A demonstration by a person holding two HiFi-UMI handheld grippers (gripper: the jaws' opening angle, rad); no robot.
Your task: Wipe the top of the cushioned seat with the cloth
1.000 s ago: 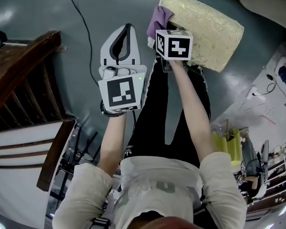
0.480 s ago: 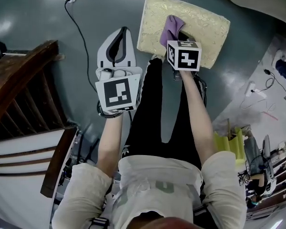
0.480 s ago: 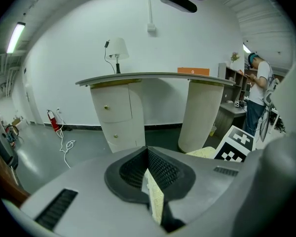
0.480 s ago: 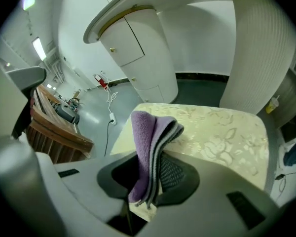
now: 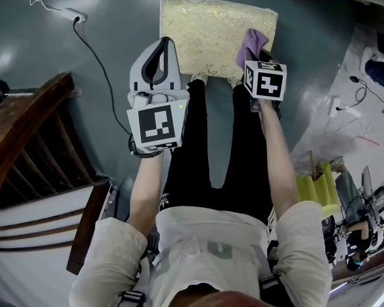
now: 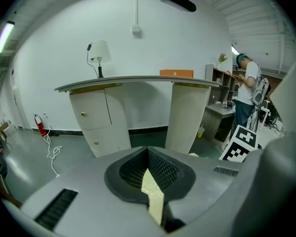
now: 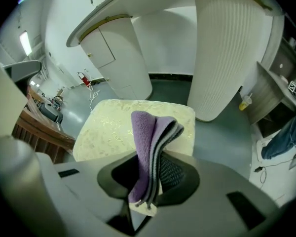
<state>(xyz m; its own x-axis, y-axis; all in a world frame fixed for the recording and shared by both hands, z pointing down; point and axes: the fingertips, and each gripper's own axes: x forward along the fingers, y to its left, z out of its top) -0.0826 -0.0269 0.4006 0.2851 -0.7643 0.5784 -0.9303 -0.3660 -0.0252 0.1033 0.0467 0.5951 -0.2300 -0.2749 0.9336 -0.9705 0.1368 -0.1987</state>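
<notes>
The cushioned seat is a pale yellow brocade square on the grey floor ahead of the person's legs. A folded purple cloth rests on the seat's right near corner, with my right gripper shut on it. In the right gripper view the cloth stands up between the jaws over the seat. My left gripper hovers left of the seat, above the floor, holding nothing. Its fingertips meet in the left gripper view, and a sliver of seat shows behind them.
A dark wooden stair railing runs along the left. A power strip and cable lie on the floor at far left. A white ribbed pillar stands beyond the seat, beside a curved counter. A person stands at the right.
My right gripper has carried the cloth across the seat from its left corner to its right near corner. The left gripper has stayed where it was.
</notes>
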